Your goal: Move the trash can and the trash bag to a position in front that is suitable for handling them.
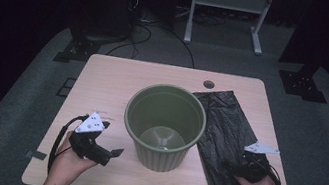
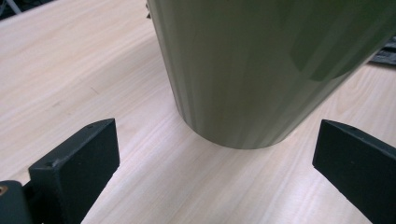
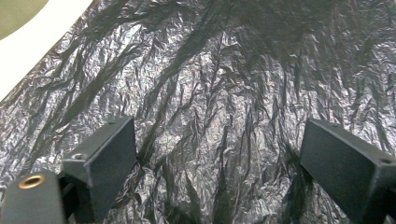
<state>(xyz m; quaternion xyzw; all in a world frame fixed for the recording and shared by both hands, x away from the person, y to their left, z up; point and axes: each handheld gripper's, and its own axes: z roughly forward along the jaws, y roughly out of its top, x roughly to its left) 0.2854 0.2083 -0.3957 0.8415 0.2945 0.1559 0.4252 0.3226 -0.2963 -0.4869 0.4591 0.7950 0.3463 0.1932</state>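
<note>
Left tongs [image 1: 114, 152] stand wide open and empty, low on the surface [image 1: 114, 79], aimed at the base of the one green bin [image 1: 164, 125] at its middle. One black bag [image 1: 226, 133] lies flat just right of the bin; right tongs [image 3: 219, 158] gape over it, gripping nothing. Judged step: lining the bin; next, pinch the bag's edge
</note>
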